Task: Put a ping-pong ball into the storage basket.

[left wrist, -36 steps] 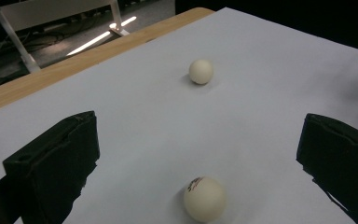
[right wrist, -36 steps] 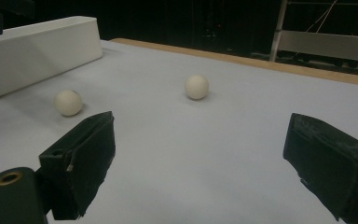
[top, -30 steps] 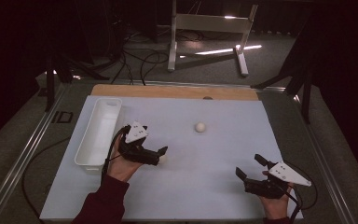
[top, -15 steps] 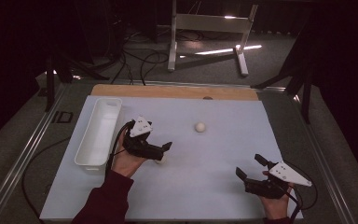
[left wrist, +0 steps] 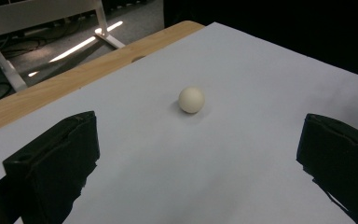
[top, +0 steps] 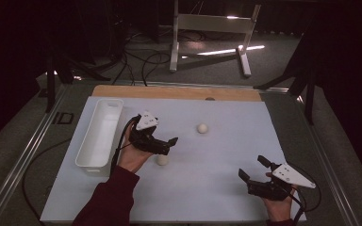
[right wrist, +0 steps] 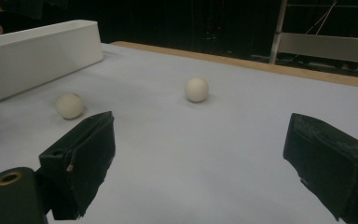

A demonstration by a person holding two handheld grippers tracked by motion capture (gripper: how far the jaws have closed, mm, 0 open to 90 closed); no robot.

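- Ball (left wrist: 191, 99) sits dead ahead of the left gripper (top: 162, 145), on the line between its jaws and a little beyond their tips, on the white sheet (top: 226, 155).
- Left jaws wide apart, nothing between them, not touching the ball.
- Ball is round, so no long axis to line up; a straight push forward should bracket it.
- Second ball (top: 162, 160) lies just below and behind the left jaws, right by the hand, not in their line.
- Right gripper (top: 253, 168) has its jaws spread too, empty; both balls are well apart from it, ahead and to its left.
- Left hand is clearly nearer to either ball.
- Tray (top: 100, 133) lies behind and to the side of the left jaws, beside the wrist; looks like the likely drop spot.
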